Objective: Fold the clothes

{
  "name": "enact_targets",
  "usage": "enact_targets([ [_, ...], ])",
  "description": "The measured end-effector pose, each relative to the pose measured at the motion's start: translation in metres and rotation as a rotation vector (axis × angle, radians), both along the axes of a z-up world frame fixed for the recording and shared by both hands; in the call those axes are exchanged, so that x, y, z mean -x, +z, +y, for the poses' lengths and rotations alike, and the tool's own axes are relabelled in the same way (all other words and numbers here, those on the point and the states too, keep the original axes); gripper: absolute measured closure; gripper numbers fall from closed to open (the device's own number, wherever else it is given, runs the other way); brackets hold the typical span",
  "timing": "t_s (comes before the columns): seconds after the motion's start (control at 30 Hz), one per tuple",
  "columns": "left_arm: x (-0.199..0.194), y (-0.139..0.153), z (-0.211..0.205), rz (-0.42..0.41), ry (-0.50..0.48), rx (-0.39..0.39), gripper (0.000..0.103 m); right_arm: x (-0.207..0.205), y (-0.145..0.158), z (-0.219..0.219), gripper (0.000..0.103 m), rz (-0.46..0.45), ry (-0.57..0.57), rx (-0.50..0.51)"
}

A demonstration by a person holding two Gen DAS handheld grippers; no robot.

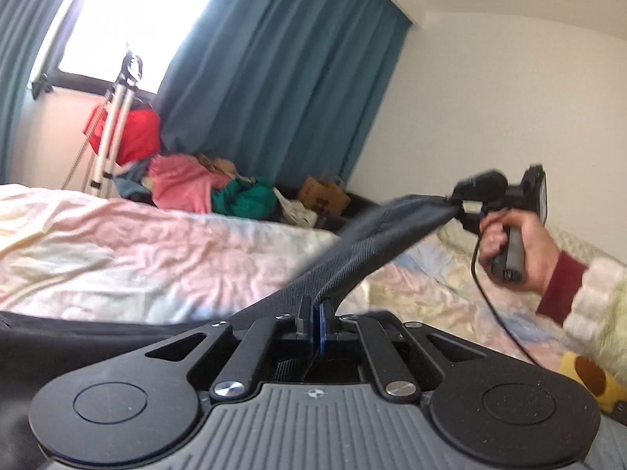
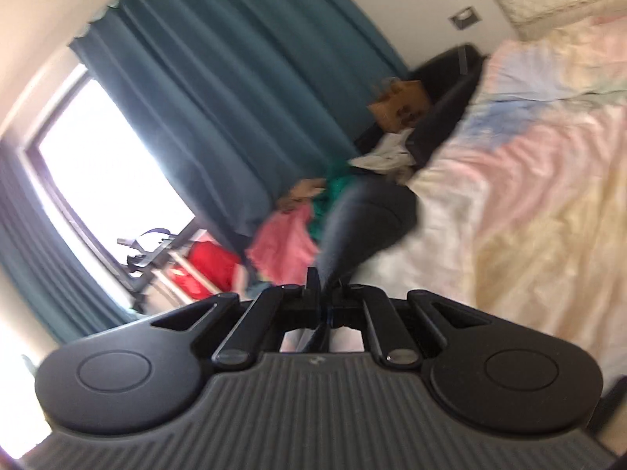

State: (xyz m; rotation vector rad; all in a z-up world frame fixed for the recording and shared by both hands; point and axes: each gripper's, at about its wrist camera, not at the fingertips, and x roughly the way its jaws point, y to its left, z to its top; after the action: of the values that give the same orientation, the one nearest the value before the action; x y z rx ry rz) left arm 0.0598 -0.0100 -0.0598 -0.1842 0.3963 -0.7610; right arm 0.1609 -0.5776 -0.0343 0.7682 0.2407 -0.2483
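Claws (image 1: pixel 316 309) (image 2: pixel 319 291) — two; garment (image 1: pixel 376 246) (image 2: pixel 364 215) — one.

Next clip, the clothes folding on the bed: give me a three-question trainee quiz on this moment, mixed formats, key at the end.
1. True or false: the dark grey garment lies flat on the bed.
2. The left gripper is: A open, B shut on the garment, C shut on nothing.
3. Fill in: behind the clothes pile hangs a teal ____.

Key: 1 false, it is stretched in the air between the left gripper and the right gripper, which is also shut on it. 2 B. 3 curtain.
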Motion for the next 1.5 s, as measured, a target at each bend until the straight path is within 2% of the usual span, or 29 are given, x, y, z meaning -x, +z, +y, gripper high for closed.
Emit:
enact_targets([
  [0.03, 0.002, -0.003, -0.005, 0.009, -0.015, -0.034, 0.099, 0.009, -0.02, -0.009, 0.097, 0.053, -0.029, -0.022],
  [0.17, 0.007, -0.024, -0.033, 0.089, -0.065, -0.194, 0.097, 0.053, -0.114, -0.045, 0.097, 0.296, -0.136, -0.22],
  [0.27, 0.005, -0.043, -0.048, 0.149, -0.064, -0.291, 0.097, 0.066, -0.143, -0.055, 0.097, 0.406, -0.114, -0.281],
  [0.3, 0.004, -0.047, -0.05, 0.164, -0.06, -0.307, 0.097, 0.069, -0.146, -0.056, 0.097, 0.412, -0.109, -0.294],
  [0.4, -0.003, -0.058, -0.05, 0.186, -0.047, -0.32, 0.096, 0.076, -0.137, -0.051, 0.095, 0.34, -0.127, -0.31],
  [0.5, -0.004, -0.061, -0.047, 0.211, -0.035, -0.294, 0.095, 0.079, -0.135, -0.043, 0.095, 0.348, -0.108, -0.327],
  [0.6, -0.002, -0.06, -0.045, 0.214, -0.029, -0.281, 0.094, 0.088, -0.139, -0.047, 0.092, 0.327, -0.106, -0.436],
  [0.63, -0.001, -0.06, -0.044, 0.215, -0.025, -0.275, 0.094, 0.089, -0.14, -0.05, 0.086, 0.308, -0.099, -0.482],
  [0.67, 0.001, -0.059, -0.043, 0.218, -0.02, -0.266, 0.094, 0.091, -0.141, -0.051, 0.07, 0.294, -0.094, -0.516],
  [0.73, 0.003, -0.057, -0.042, 0.222, -0.008, -0.252, 0.093, 0.097, -0.141, -0.049, 0.049, 0.281, -0.091, -0.548],
  [0.77, 0.003, -0.057, -0.042, 0.223, -0.003, -0.248, 0.093, 0.1, -0.141, -0.048, 0.046, 0.274, -0.089, -0.564],
  [0.9, 0.002, -0.056, -0.041, 0.23, 0.016, -0.231, 0.093, 0.103, -0.137, -0.039, 0.044, 0.353, -0.103, -0.55],
  [0.97, 0.001, -0.057, -0.042, 0.241, 0.02, -0.232, 0.093, 0.103, -0.141, -0.038, 0.044, 0.361, -0.096, -0.572],
  [1.17, -0.004, -0.064, -0.048, 0.27, 0.019, -0.269, 0.093, 0.079, -0.17, -0.044, 0.044, 0.304, 0.0, -0.719],
  [1.4, -0.006, -0.07, -0.05, 0.28, 0.026, -0.271, 0.093, 0.045, -0.19, -0.047, 0.043, 0.295, 0.027, -0.696],
  [1.5, -0.005, -0.071, -0.05, 0.276, 0.028, -0.265, 0.093, 0.04, -0.189, -0.047, 0.043, 0.243, 0.042, -0.666],
])
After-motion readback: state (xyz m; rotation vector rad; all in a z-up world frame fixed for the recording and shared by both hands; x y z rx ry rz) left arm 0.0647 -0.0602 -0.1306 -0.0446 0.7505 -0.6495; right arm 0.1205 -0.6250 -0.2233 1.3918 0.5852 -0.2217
